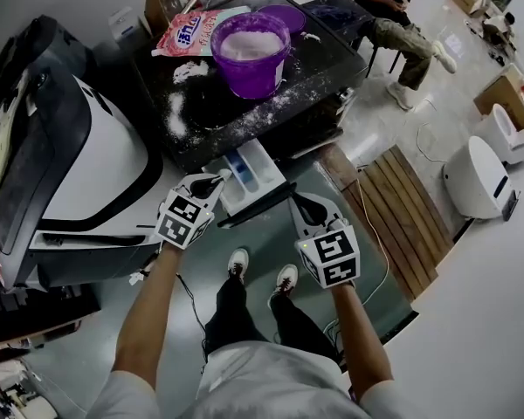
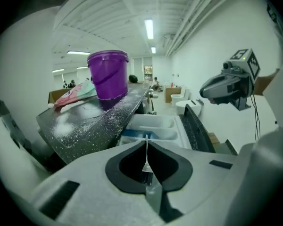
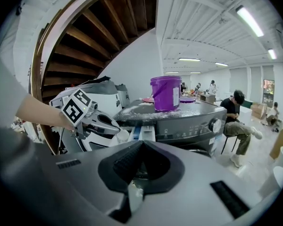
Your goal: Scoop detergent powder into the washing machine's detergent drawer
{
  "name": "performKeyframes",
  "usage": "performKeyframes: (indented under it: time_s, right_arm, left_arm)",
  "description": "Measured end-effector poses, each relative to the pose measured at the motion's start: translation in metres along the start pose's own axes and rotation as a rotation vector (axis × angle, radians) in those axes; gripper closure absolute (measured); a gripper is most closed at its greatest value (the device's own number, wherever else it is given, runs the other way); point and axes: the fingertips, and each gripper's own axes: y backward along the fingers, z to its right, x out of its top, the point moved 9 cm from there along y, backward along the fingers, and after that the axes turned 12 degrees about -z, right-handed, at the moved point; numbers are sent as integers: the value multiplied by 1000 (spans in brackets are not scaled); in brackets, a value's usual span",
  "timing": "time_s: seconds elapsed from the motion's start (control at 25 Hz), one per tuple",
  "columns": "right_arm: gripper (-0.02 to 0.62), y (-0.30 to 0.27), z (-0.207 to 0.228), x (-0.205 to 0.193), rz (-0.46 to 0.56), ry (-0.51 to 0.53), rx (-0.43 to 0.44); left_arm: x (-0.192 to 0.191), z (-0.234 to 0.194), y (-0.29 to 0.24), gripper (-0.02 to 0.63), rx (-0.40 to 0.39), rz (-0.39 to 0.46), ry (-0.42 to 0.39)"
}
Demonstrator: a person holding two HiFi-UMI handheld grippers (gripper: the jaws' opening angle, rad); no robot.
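Observation:
A purple bucket (image 1: 251,55) (image 2: 108,74) (image 3: 166,93) full of white powder stands on the dark washing machine top (image 1: 236,116). The white detergent drawer (image 1: 251,177) (image 2: 153,126) (image 3: 142,132) is pulled out in front. My left gripper (image 1: 214,184) (image 2: 146,142) is at the drawer's left edge, shut on a small white scoop (image 1: 224,175) (image 3: 119,136) that I see edge-on in the left gripper view. My right gripper (image 1: 308,206) (image 3: 140,142) hangs to the right of the drawer, jaws together, holding nothing.
Spilled powder (image 1: 176,116) dusts the machine top; a detergent bag (image 1: 188,31) and purple lid (image 1: 284,16) lie behind the bucket. Another machine (image 1: 70,164) stands at left. A wooden pallet (image 1: 402,208), white appliances (image 1: 480,177) and a seated person (image 1: 393,16) are to the right.

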Motion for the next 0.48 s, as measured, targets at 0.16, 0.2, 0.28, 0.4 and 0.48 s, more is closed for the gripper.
performKeyframes:
  time_s: [0.16,0.2,0.28,0.4,0.48]
  right_arm:
    - [589,1,3,-6,-8,-9,-1]
    - [589,1,3,-7,-9,-11,-2]
    - [589,2,4,-9,-10,-12,-4]
    - [589,3,5,-11,-13,-9,-6]
    - [589,4,4,-12,-16,-6,-6]
  left_arm:
    - [2,8,-4,592,67,-72,-164]
    - [2,10,-5,592,81,-86,-198]
    - [3,14,-6,592,113,-108,-270]
    - [3,23,-8,592,175,-141,-400]
    - [3,29,-8,592,224,-160,-503]
